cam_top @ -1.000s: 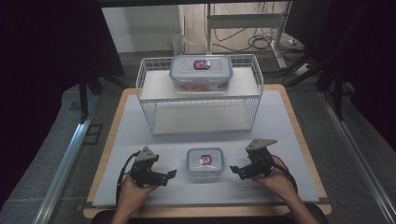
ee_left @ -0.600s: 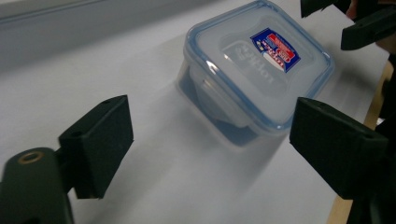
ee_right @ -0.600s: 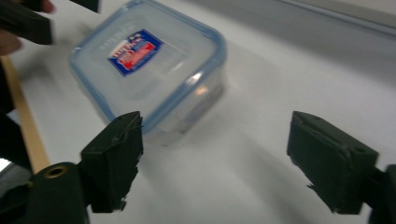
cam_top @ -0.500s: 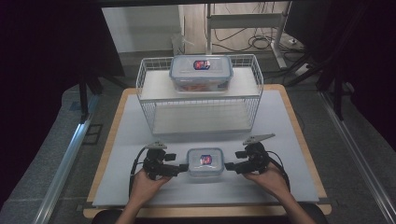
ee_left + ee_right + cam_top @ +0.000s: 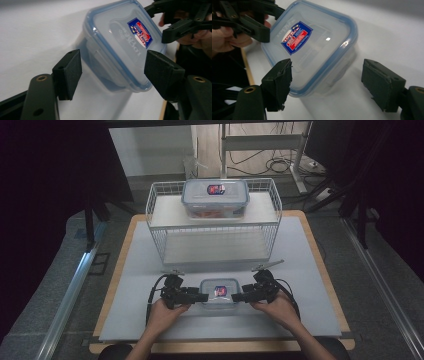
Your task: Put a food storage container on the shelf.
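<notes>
— Currently, where is the small clear plastic box with blue-rimmed lid (image 5: 219, 293)?

— On the white table (image 5: 310, 285), between my left gripper (image 5: 201, 297) and right gripper (image 5: 239, 297).

— Jaw state?

— Both have just been closing; gripper views show gaps beside the pads, nothing clamped. The high view adds a white wire basket (image 5: 214, 227).

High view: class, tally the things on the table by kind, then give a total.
Lidded plastic containers: 2, the small container at the front and the large container on the rack.
White wire rack: 1.
Hand-held grippers: 2, left gripper and right gripper.
Total: 5.
</notes>
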### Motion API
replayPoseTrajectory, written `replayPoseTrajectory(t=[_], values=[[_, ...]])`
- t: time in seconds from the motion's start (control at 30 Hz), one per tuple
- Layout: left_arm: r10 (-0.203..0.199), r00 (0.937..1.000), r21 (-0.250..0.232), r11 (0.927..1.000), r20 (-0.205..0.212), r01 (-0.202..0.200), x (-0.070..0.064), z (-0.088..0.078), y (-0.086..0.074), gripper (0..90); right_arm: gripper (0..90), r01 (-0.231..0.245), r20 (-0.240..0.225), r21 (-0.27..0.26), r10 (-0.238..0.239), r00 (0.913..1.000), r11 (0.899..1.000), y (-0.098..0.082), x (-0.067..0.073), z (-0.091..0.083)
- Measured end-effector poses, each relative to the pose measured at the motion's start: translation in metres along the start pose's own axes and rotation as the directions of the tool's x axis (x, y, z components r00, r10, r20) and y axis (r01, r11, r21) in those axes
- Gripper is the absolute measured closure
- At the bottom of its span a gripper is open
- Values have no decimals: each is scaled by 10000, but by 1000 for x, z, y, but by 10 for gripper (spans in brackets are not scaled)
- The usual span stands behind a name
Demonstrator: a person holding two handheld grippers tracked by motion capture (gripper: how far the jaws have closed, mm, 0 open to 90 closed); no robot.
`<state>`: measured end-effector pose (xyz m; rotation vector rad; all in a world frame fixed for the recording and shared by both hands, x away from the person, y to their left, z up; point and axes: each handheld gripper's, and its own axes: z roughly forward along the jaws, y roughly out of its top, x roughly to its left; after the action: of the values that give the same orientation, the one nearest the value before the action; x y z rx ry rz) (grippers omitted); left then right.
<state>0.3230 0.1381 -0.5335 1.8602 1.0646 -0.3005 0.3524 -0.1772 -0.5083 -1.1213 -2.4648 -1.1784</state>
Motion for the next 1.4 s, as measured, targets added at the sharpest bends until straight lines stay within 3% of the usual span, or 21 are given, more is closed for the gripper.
replayPoseTrajectory(t=[0.17,0.27,0.43,0.53,0.67,0.93,1.03,1.17,1.4], values=[[-56,9999,96,9999,101,55,-1,4,2,297,277,-163,-237,71,165,9996,9998,1,-1,2],[-68,9999,75,9999,137,67,-1,1,1,340,307,-356,-603,145,364,9975,9993,1,-1,5],[246,9997,195,9995,-76,-244,-7,-1,2,367,365,-338,-480,8,338,9983,9994,1,2,3],[348,9993,167,9993,-148,-346,-10,-3,0,381,417,-561,-578,-106,554,9968,9984,-1,2,-1],[192,9997,-86,9998,159,-190,-8,-9,-3,470,501,-760,-826,-379,727,9939,9964,-3,0,-7],[11,9983,-355,9994,584,9,-6,-12,-9,526,530,-808,-1020,-476,756,9919,9956,-8,1,-10],[77,9984,-364,9993,563,-56,-6,-12,-10,530,537,-889,-1150,-502,827,9899,9948,-10,1,-11],[-50,9979,-358,9993,646,73,-4,-13,-12,532,651,-846,-1061,-797,759,9915,9932,-12,-2,-17],[-28,9980,-416,9991,627,54,-4,-13,-13,532,606,-903,-1259,-614,821,9886,9940,-13,-3,-14]])
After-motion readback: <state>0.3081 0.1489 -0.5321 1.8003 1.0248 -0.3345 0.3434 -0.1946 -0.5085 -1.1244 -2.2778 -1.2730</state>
